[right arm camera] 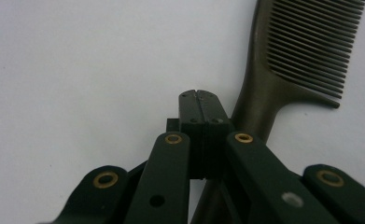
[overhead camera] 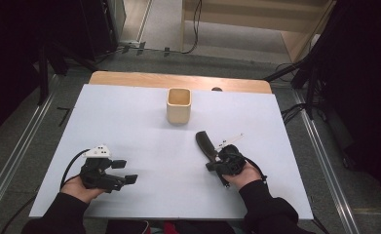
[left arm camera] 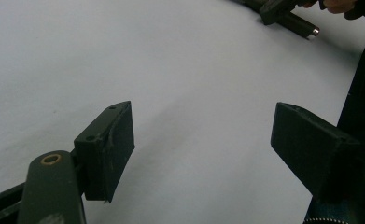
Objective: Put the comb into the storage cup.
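Right gripper (overhead camera: 216,157) is seen at the near right of the white table (overhead camera: 139,122), jaws fully shut pad to pad in the right gripper view (right arm camera: 200,100). A dark comb (right arm camera: 283,70) lies flat on the table just beside and partly under those jaws; its handle runs down behind the linkage, teeth pointing away to the upper right. Whether the handle is pinched cannot be told: the closed pads appear to sit beside the handle, not around it, so no grip is confirmed. In the high view the comb (overhead camera: 205,143) is angled up-left from the right hand (overhead camera: 244,173), well short of the wooden cup (overhead camera: 179,105).

Left gripper (overhead camera: 122,171) is held low at the near left, jaws spread wide with nothing between them; bare table is seen between the pads (left arm camera: 119,140) in the left gripper view.

The cup stands upright near the far middle of the table, apart from both grippers, and looks empty as far as can be seen.

Progress is judged early: the comb is reached but not lifted. Likely left: a firm grip on the handle, the lift, the carry to the cup, the drop-in. The left gripper is judged idle.
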